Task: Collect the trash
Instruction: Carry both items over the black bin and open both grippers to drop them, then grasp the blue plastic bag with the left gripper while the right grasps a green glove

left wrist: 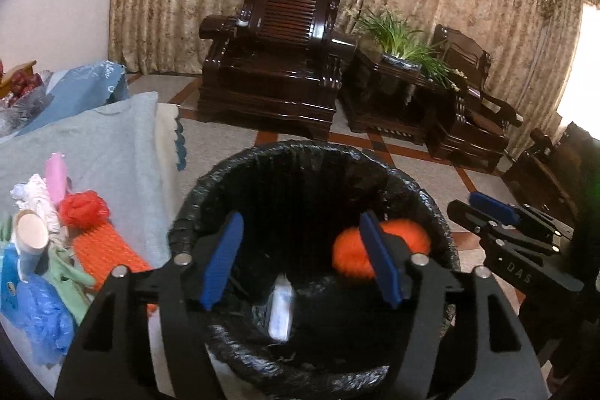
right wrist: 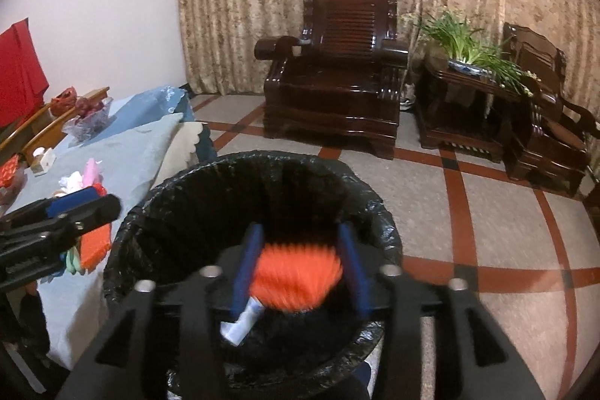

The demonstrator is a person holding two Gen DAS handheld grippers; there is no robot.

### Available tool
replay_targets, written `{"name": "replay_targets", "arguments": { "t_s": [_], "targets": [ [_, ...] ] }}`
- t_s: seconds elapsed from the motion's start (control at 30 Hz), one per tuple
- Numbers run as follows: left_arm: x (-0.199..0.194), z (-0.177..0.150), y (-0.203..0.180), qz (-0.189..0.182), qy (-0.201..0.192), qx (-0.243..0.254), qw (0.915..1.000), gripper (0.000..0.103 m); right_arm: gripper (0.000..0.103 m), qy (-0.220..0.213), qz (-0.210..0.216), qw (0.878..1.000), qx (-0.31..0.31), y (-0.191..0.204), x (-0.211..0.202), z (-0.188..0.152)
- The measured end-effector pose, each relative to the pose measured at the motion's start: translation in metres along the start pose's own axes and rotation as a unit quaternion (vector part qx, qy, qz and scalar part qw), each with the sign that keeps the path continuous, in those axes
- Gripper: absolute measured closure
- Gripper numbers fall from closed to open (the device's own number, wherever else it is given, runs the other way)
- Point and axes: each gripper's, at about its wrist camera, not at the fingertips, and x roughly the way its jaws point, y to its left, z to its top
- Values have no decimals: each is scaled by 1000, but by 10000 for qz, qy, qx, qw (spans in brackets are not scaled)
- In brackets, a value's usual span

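A black-lined trash bin [left wrist: 210, 197] [right wrist: 157, 208] stands on the floor beside a table. My left gripper [left wrist: 300, 261] is open and empty over the bin mouth. My right gripper [right wrist: 300, 268] is open above the bin; a blurred orange foam net [right wrist: 298, 278] [left wrist: 348, 253] lies between its fingers, in the air over the bin. A white tube [left wrist: 281, 310] [right wrist: 240, 323] lies in the bin. On the table [left wrist: 112, 145] lie trash items: a red net ball [left wrist: 84, 208], an orange net [left wrist: 105, 250], white paper [left wrist: 33, 194], a paper cup [left wrist: 30, 235], a blue bag [left wrist: 41, 317].
A dark wooden armchair [left wrist: 277, 62] stands beyond the bin, with a side table holding a green plant [left wrist: 405, 44] and a second chair [right wrist: 543, 111] to the right. Curtains cover the back wall. The right gripper's body [left wrist: 517, 235] shows at right of the bin.
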Motion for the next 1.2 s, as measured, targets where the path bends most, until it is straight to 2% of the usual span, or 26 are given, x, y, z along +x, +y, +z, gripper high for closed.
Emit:
{"name": "replay_targets", "arguments": {
  "t_s": [0.03, 0.07, 0.1, 0.2, 0.43, 0.57, 0.77, 0.87, 0.97, 1.07, 1.2],
  "targets": [
    [-3, 1, 4, 39, -33, -9, 10000, 31, 38, -36, -24, 10000, 38, -1, -2, 0],
    [-10, 0, 9, 131, -98, -32, 9999, 25, 22, -70, -45, 9999, 65, 0, -3, 0],
    [-15, 1, 13, 211, -142, -56, 9997, 19, 12, -127, -58, 9999, 102, 0, -4, 1],
    [-36, 3, 30, 472, -309, -138, 9983, 14, 6, -346, 80, 9993, 132, 7, -12, 6],
    [-94, -3, 81, 1367, -592, -396, 9880, 12, 6, -495, 721, 9962, 54, 50, -13, 17],
    [-125, -15, 113, 1942, -677, -573, 9769, 12, 6, -491, 1127, 9922, -179, 94, -10, 15],
    [-156, -41, 158, 2538, -578, -862, 9617, 13, 6, -497, 1671, 9821, -713, 162, -3, 8],
    [-163, -53, 175, 2691, -503, -1033, 9562, 13, 7, -471, 1859, 9768, -957, 190, 2, 3],
    [-163, -65, 188, 2774, -417, -1125, 9532, 13, 14, -409, 1988, 9733, -1076, 208, 9, -1],
    [-154, -74, 193, 2769, -301, -1155, 9535, 17, 21, -351, 2042, 9721, -1100, 216, 15, -3],
    [-138, -79, 196, 2682, -200, -1205, 9556, 17, 27, -349, 2026, 9716, -1168, 221, 23, -6]
  ]
}}
